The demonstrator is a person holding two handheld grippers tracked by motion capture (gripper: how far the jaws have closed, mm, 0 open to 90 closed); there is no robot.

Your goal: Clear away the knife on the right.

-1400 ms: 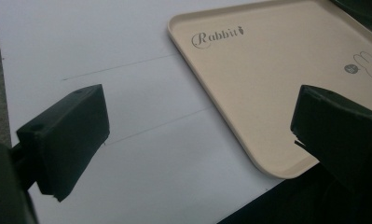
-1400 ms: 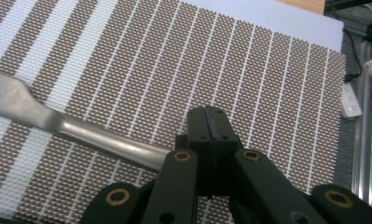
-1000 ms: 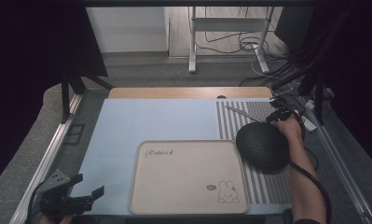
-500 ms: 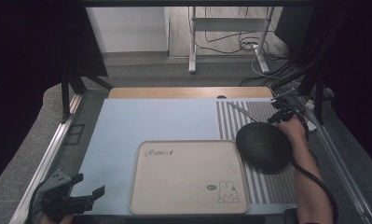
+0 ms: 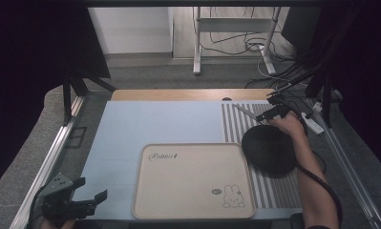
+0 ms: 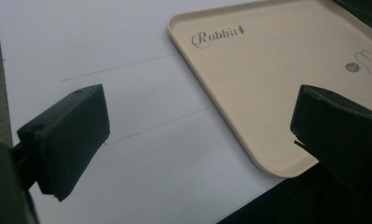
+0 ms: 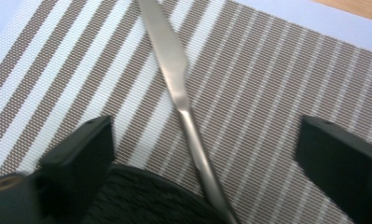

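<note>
The thin, flat silver metal table knife (image 7: 174, 70) could skid on the brown-and-white striped woven placemat (image 7: 277, 88) or get pinched crookedly if the jaws close off-centre, since it lies low. Its handle end seems to touch or slip under the round black woven plate (image 7: 151, 200), which could be nudged; the blur leaves that uncertain. The right gripper (image 7: 211, 154) hovers with jaws wide, the knife running between them at a slant. The left gripper (image 6: 197, 135) idles wide open near the beige rabbit-printed tray (image 6: 277, 60), at the bench's (image 5: 150, 124) near left.
</note>
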